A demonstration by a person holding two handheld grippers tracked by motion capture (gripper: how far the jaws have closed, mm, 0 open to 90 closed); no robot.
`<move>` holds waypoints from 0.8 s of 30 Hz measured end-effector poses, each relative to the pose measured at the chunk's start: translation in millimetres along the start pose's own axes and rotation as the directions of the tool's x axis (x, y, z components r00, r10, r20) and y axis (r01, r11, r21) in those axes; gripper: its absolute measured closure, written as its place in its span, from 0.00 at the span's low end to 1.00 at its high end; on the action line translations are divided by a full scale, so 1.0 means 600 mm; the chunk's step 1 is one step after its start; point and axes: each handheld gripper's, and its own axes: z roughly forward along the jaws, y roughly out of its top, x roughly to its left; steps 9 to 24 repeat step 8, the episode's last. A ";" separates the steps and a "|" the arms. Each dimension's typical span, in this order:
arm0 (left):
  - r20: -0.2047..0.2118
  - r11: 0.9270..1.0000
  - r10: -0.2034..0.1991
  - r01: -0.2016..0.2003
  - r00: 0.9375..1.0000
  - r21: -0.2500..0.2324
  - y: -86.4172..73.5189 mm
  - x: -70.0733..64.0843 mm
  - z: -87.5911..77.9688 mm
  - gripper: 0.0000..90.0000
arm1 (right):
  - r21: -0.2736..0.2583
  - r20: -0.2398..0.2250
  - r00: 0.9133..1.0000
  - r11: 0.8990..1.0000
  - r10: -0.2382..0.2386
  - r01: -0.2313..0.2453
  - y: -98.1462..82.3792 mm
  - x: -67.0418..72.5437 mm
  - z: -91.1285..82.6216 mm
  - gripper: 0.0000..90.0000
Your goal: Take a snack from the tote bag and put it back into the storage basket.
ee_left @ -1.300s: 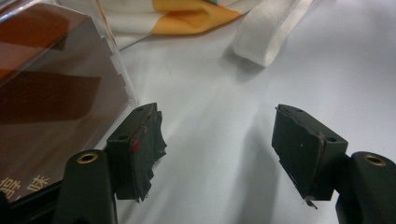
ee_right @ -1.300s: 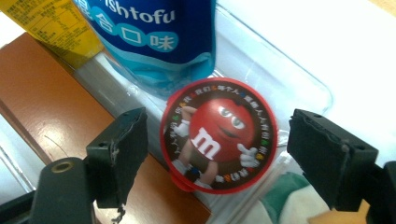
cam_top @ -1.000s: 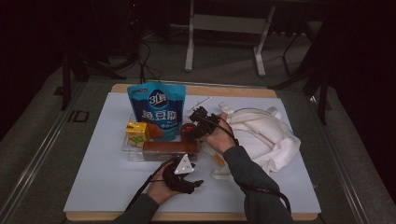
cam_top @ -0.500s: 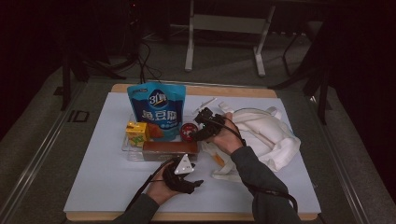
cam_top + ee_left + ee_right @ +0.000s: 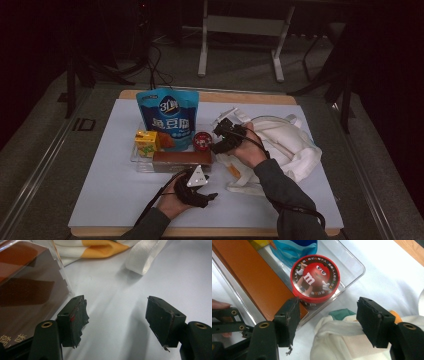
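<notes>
White cloth bag (image 5: 287, 145) crowds the clear tray's (image 5: 352, 263) right side.

The left gripper (image 5: 206, 196) rests low near the table's front edge, jaws wide apart with nothing between them. The right gripper (image 5: 218, 136) sits further back — its jaws have just been closing, nothing between them.

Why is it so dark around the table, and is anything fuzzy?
High view: light falls on the white table mat, the room behind stays black. Left gripper view: the brown box up close is blurry. Right gripper view: the red round candy tin is sharp.
</notes>
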 end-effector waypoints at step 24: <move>-0.001 1.000 -0.004 0.004 1.000 -0.001 0.000 0.000 0.000 0.36 | -0.029 -0.007 1.000 1.000 -0.003 0.003 -0.006 -0.006 -0.022 0.41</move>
